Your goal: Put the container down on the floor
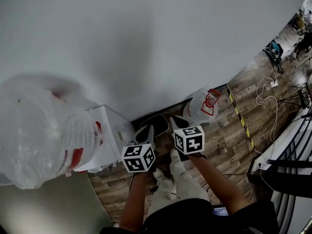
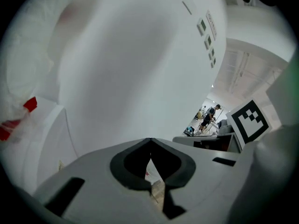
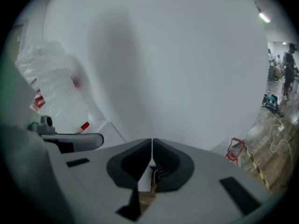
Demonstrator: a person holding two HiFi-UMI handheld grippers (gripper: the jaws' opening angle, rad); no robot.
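1. Pose. My forearms run forward and slightly inward, so the two tongs sit side by side and close together, low over the floor [image 1: 224, 135]. Both point at the foot of the wall [image 1: 146, 43].

2. State of the tongs. The left tongs [image 1: 147, 130] have their jaws brought fully together with nothing between them; the left gripper view confirms the tips meet. The right tongs [image 1: 176, 123] are likewise closed and empty, and only floor shows through the notch behind the tips in the right gripper view.

3. Location of the workpiece. I take the dark, flat container [image 1: 158, 119] to be the task's thing. It lies on the floor just beyond the tips of both tongs, against the base of the wall. Neither tongs touches it as far as I can tell.

4. Procedure. I judge the set-down complete. To finish well:
- Draw both tongs straight back, without sweeping sideways.
- Keep the right tongs clear of the clear bag with the red label [image 1: 204, 106] just to the right.
- Keep the left tongs clear of the white box [image 1: 109, 130] and the plastic-wrapped stack [image 1: 39, 130] further left.
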